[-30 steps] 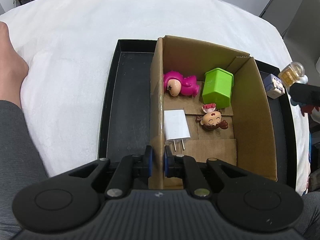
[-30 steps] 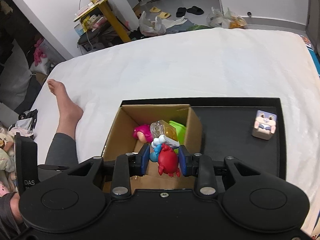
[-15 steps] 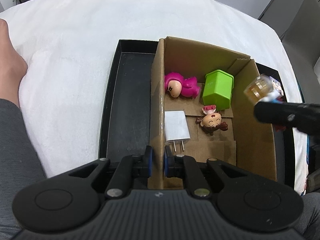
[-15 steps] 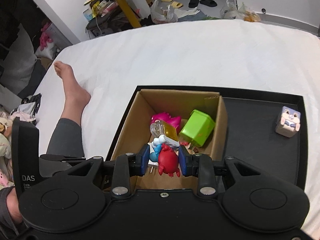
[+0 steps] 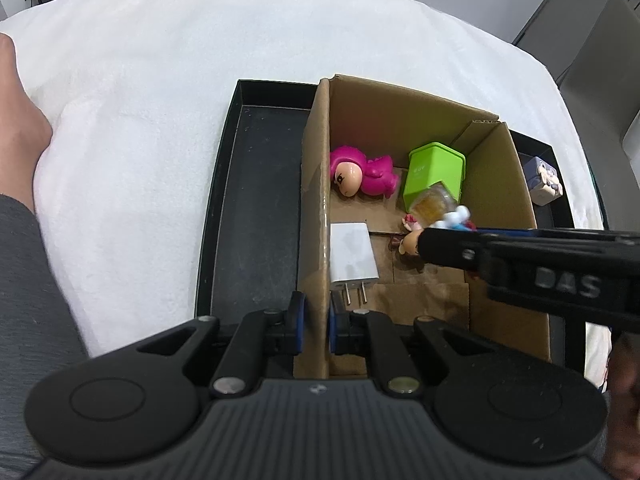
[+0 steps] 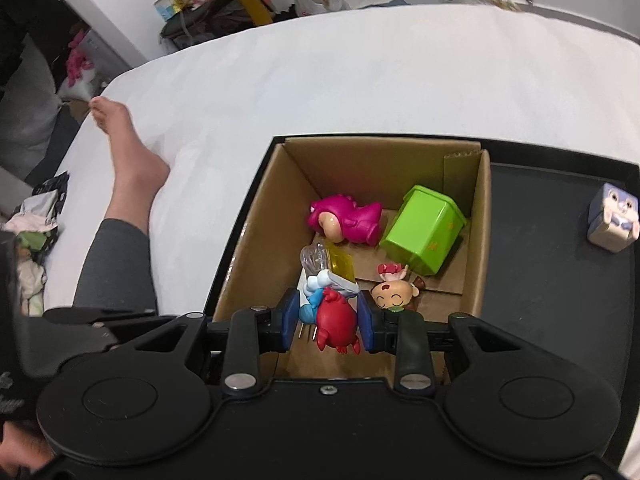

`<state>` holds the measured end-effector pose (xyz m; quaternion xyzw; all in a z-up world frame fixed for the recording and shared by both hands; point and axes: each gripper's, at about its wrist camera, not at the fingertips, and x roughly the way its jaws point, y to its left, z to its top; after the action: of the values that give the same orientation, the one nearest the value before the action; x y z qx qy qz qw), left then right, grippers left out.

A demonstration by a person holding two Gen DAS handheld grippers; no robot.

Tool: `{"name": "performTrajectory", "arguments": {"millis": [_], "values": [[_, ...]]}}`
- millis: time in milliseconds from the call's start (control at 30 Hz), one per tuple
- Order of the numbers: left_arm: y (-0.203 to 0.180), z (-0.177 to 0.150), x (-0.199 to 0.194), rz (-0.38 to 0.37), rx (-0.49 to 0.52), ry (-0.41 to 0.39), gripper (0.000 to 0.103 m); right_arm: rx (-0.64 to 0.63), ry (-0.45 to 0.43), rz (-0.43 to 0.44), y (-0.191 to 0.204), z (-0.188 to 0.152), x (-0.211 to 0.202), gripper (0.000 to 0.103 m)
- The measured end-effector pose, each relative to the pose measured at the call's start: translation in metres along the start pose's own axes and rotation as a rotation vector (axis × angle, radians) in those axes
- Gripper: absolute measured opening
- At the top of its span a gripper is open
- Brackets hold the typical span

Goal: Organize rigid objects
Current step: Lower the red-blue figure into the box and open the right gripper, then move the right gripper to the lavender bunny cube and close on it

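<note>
right wrist view: right gripper (image 6: pixel 327 317) fingers grip a red toy (image 6: pixel 335 320) over the box (image 6: pixel 478 216), ready to drop; left gripper (image 5: pixel 315 323) fingers pinch its 9 o'clock wall, steadying it.

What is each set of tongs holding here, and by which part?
Left tongs: shut on the cardboard box, pinching its near side wall. Right tongs: shut on the red toy figure, gripped across its round red body.
</note>
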<state>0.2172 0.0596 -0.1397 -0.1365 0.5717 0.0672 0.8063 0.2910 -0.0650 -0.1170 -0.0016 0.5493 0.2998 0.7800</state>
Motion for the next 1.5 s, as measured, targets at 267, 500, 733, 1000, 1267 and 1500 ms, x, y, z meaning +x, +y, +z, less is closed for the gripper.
{"name": "performTrajectory", "arguments": {"millis": [267,500,733,1000,1267,1500], "values": [[0.001,0.001,0.000,-0.013,-0.017,0.002,0.011,0.081,0.001,-0.048,-0.008,-0.001,0.025,0.030],[0.000,0.000,0.001,-0.015,-0.015,0.004,0.011,0.088,-0.008,-0.057,-0.008,-0.003,0.026,0.030],[-0.001,0.001,0.002,-0.010,-0.010,0.003,0.011,0.058,-0.048,-0.032,-0.007,-0.002,0.005,0.030],[-0.003,0.001,0.001,0.001,-0.002,0.003,0.011,0.044,-0.088,-0.031,-0.015,-0.001,-0.021,0.043],[-0.006,0.001,0.001,0.015,-0.003,0.005,0.011,0.047,-0.102,-0.038,-0.029,-0.004,-0.036,0.059],[-0.008,0.002,0.000,0.027,0.001,0.008,0.011,0.046,-0.137,-0.052,-0.049,-0.003,-0.054,0.078]]}}
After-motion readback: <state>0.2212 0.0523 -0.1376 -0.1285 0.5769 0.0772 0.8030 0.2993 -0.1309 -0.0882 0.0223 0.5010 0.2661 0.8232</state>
